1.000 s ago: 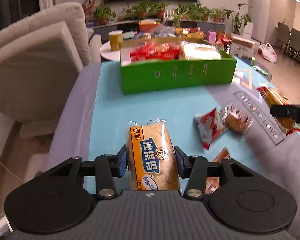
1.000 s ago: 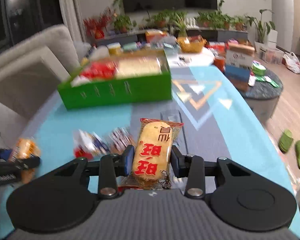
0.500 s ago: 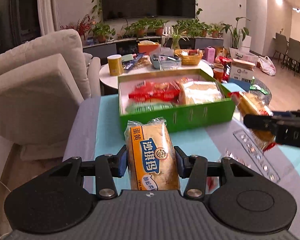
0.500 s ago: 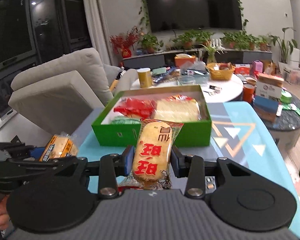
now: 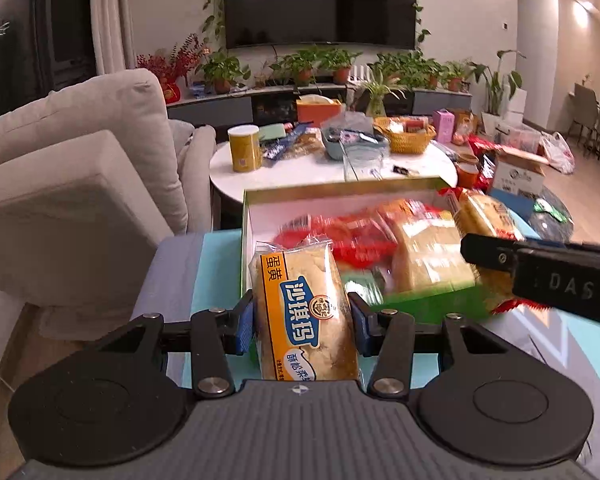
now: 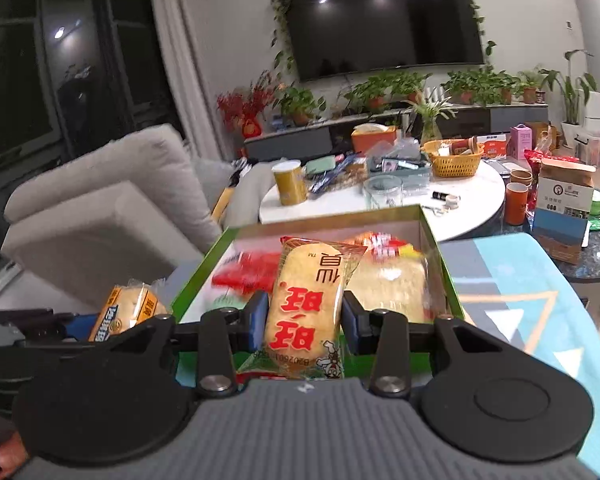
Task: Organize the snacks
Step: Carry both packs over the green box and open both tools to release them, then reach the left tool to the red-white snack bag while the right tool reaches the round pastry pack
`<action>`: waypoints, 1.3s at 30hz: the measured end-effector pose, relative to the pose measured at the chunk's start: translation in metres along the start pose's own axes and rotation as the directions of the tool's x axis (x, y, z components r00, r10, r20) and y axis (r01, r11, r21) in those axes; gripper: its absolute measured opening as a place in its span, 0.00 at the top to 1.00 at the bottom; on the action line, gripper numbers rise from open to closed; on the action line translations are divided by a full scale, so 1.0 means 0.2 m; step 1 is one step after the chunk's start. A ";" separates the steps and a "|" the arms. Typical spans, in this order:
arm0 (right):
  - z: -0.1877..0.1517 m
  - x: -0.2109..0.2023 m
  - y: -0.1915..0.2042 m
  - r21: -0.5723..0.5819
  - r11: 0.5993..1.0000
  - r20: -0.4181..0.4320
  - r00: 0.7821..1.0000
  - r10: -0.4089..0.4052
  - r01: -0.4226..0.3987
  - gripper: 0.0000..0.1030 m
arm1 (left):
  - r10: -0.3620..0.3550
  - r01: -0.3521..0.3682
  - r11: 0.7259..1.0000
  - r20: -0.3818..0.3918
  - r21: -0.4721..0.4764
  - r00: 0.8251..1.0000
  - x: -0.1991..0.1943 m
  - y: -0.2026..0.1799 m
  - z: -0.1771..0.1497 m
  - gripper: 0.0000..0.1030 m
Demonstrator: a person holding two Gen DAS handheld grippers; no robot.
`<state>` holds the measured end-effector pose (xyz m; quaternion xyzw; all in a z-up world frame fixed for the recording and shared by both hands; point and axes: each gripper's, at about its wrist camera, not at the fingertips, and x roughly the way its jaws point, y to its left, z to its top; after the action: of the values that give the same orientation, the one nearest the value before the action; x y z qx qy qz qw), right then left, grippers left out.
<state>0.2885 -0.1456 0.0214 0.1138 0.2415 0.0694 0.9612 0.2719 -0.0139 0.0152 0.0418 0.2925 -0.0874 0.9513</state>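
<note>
Beyond the teal tabletop [image 5: 216, 264] sits the green box [image 6: 446, 276], dead ahead. My left gripper [image 5: 302, 322] pinches the egg-yolk pastry pack [image 5: 304, 312]; my right gripper [image 6: 305, 324], nearer, clamps the rice cracker pack [image 6: 310, 304], both lengthwise toward it.

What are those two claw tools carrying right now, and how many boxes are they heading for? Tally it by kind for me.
Wrapped snacks held in the claws: 2, an egg-yolk cake pack in the left gripper and a rice cracker pack in the right gripper
Green boxes: 1
Total: 3
</note>
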 end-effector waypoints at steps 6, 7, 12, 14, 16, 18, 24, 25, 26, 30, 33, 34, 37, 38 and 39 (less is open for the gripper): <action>0.03 0.17 0.01 -0.003 1.000 -0.015 1.000 0.020 -0.020 0.44 | 0.020 -0.020 1.000 -0.001 0.016 1.000 0.25 -0.02 0.11 0.58; 0.03 0.19 0.01 -0.010 1.000 -0.018 1.000 0.019 -0.019 0.44 | 0.021 -0.021 1.000 0.005 0.016 1.000 0.29 -0.01 0.12 0.58; 0.02 0.30 0.00 -0.051 0.998 -0.026 0.999 0.032 -0.034 0.44 | 0.029 -0.028 0.999 -0.009 0.024 1.000 0.48 0.01 0.14 0.58; 0.00 0.32 0.00 -0.053 0.997 -0.038 0.998 0.053 -0.055 0.44 | 0.034 -0.033 0.999 -0.028 0.028 0.999 0.54 0.03 0.13 0.58; -0.03 0.34 0.00 -0.060 0.996 -0.048 0.997 0.065 -0.068 0.43 | 0.034 -0.033 0.999 -0.035 0.031 0.999 0.58 0.04 0.10 0.56; -0.05 0.35 0.00 -0.067 0.996 -0.067 0.996 0.059 -0.064 0.42 | 0.035 -0.034 0.998 -0.026 0.048 0.999 0.60 0.04 0.06 0.56; -0.03 0.32 0.00 -0.051 0.997 -0.091 0.995 0.045 -0.049 0.40 | 0.064 -0.061 0.994 -0.028 0.086 0.998 0.58 0.02 0.05 0.52; -0.02 0.30 0.00 -0.048 0.998 -0.084 0.996 0.042 -0.046 0.39 | 0.056 -0.053 0.996 -0.038 0.071 0.998 0.57 0.02 0.06 0.51; -0.02 0.30 0.00 -0.049 0.998 -0.075 0.996 0.040 -0.044 0.39 | 0.038 -0.036 0.998 -0.044 0.048 0.998 0.55 0.03 0.06 0.48; 0.01 0.21 0.01 -0.055 0.998 -0.015 1.000 0.025 -0.026 0.39 | 0.026 -0.026 1.000 -0.034 0.013 0.999 0.46 0.05 0.07 0.47; 0.01 0.15 0.02 -0.044 0.999 -0.014 1.000 0.019 -0.019 0.39 | 0.045 -0.045 0.998 -0.005 0.037 0.999 0.39 0.02 0.06 0.46; 0.01 0.12 0.02 -0.038 0.999 -0.013 1.000 0.023 -0.024 0.39 | 0.045 -0.045 0.998 0.005 0.044 0.999 0.36 0.01 0.06 0.46; 0.02 0.07 0.00 -0.034 0.999 -0.018 0.999 0.030 -0.030 0.39 | 0.034 -0.035 0.998 0.015 0.056 0.999 0.29 -0.01 0.05 0.42; 0.02 0.04 0.00 -0.036 0.999 -0.019 0.999 0.029 -0.030 0.39 | 0.032 -0.033 0.998 0.016 0.061 0.999 0.27 -0.02 0.05 0.41; 0.01 0.03 0.00 -0.040 0.999 -0.021 0.999 0.029 -0.030 0.39 | 0.034 -0.035 0.997 0.016 0.067 0.999 0.25 -0.03 0.04 0.41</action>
<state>0.2943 -0.1456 0.0212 0.0971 0.2482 0.0895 0.9597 0.3151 -0.0271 -0.0060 0.0781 0.2818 -0.0809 0.9529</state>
